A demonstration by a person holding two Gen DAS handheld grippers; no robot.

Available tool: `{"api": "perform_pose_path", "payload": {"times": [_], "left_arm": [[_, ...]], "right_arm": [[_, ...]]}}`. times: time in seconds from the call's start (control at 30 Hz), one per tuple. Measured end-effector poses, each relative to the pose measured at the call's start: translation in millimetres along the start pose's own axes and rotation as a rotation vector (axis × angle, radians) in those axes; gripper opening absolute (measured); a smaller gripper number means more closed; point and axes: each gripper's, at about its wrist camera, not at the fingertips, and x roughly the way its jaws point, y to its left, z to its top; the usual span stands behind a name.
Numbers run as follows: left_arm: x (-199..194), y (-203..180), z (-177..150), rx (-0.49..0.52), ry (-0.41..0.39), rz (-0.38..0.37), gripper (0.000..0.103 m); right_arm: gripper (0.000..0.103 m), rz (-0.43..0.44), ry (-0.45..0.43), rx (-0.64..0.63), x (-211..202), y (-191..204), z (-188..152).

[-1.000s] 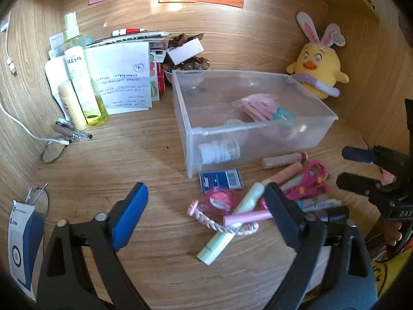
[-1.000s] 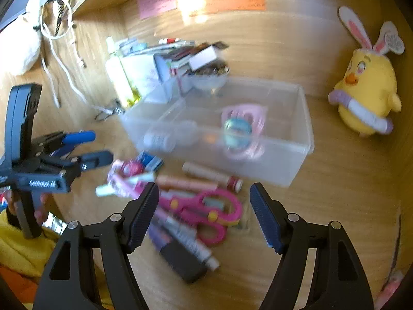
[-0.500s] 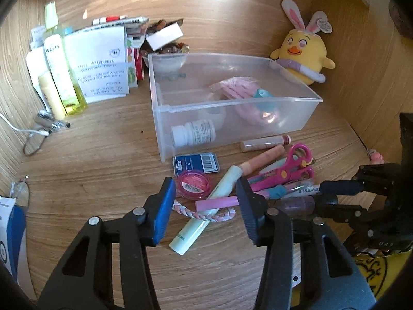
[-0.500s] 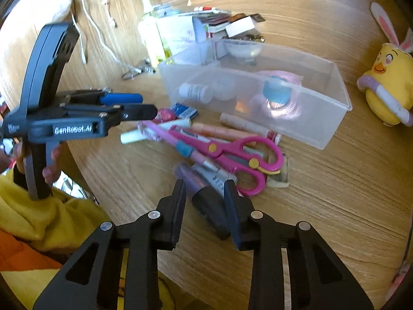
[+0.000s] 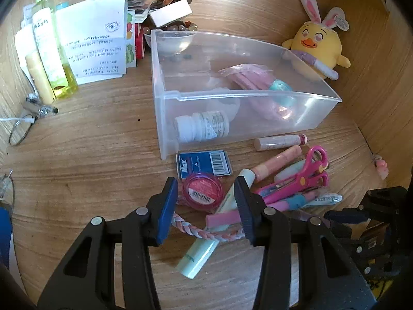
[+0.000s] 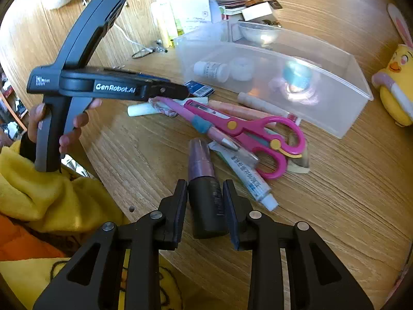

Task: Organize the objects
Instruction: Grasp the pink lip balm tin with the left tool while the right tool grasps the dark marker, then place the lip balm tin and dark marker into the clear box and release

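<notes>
Purple tube: a dark-capped purple tube [image 6: 205, 188] lay on the desk [image 6: 335, 206] at the near edge of the clutter, its black cap end between the right claw's fingers.
Right claw: the right claw [image 6: 205, 204] was narrow, both pads against the sides of the black cap, holding the tube.
Clutter beside it: a white tube [image 6: 247, 178] lay just beside the purple tube; pink scissors [image 6: 247, 129] rested on a pink pen [image 6: 204, 125] and other sticks.
Left claw: the left claw [image 5: 204, 206] stood part open above the pile, gripping nothing; between its fingers showed a round pink tin [image 5: 202, 190], a braided cord [image 5: 206, 230] and a pale green tube [image 5: 206, 245].
Near the tin: a blue staple box [image 5: 204, 164] lay touching the front wall of the bin; a pink-capped stick [image 5: 280, 142] lay along that wall.
Clear bin: the clear bin [image 5: 165, 118] sat on the desk behind the pile, holding a white pill bottle [image 5: 201, 129] on its side and a pink packet [image 5: 253, 82].
Edges: a yellow chick plush [image 5: 318, 49] sat behind the bin's right end; papers [image 5: 95, 41] and a yellow-green bottle [image 5: 55, 56] stood to its left.
</notes>
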Motion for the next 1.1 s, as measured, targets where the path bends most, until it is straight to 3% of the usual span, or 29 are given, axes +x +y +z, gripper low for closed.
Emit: {"api": "perform_pose_path", "payload": {"times": [0.5,0.7,0.77,1.1], "left_arm": [[6.2,12.1,0.6,-0.009,0.022,0.017,0.045],[10.9,5.2,0.2,0.019,0.017,0.021,0.043],[12.4,4.1,0.3,0.025,0.018,0.021,0.035],[-4.1,7.1,3.7,0.007,-0.038,0.019,0.034]], "right_arm": [[0.024,0.047,-0.075,0.044,-17.0,-8.1,0.5],[0.024,0.026,-0.133,0.063,-35.1,-14.7,5.7],[0.024,0.014,-0.148,0.071,-38.9,-18.5,9.0],[0.024,-0.043,-0.238,0.121,-56.6,-42.8,27.6]]}}
